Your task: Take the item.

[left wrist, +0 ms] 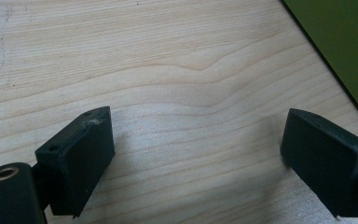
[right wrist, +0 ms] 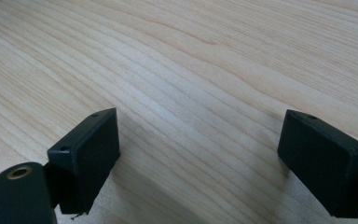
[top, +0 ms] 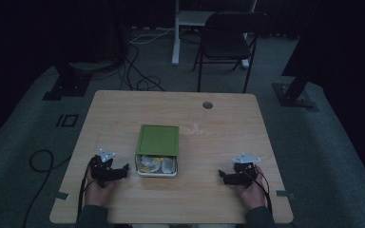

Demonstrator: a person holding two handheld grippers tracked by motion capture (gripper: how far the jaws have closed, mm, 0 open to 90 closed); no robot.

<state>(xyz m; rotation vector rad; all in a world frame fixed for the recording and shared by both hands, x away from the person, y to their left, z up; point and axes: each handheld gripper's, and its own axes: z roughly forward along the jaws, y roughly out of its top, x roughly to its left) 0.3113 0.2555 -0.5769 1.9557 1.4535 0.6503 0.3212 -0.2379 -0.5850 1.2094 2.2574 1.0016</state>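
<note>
Here, seen from above, a pale wooden surface [top: 123,114] fills the middle of a dim room. At the lower left of the frame, a hand [top: 98,189] holds the left claw [top: 123,169] low over the surface, its tips pointing toward the centre. In the left gripper view its two black jaws stand wide apart with bare wood grain between them, so it is released and grips nothing. A strip of green shows at the upper right corner of that view, beyond the right-hand jaw and clear of it.

At the centre of the high view lies a green box [top: 157,140], its flat lid covering most of it. The near end is uncovered, showing a white tray [top: 158,174] with crumpled white and yellow wrappers [top: 155,164] inside. The box sits just to the right of the left claw, near but not touching, and farther from the right claw.

Just up and to the right of the box stands a faint clear cup [top: 196,119]. Beyond it a round grey hole [top: 207,105] marks the far edge.

At the lower right, another hand [top: 250,191] holds the right claw [top: 222,176], tips pointing left. Its own view shows the jaws spread wide over bare wood, released and empty.

At the upper centre, on the floor, stands a dark folding chair [top: 228,38].
</note>
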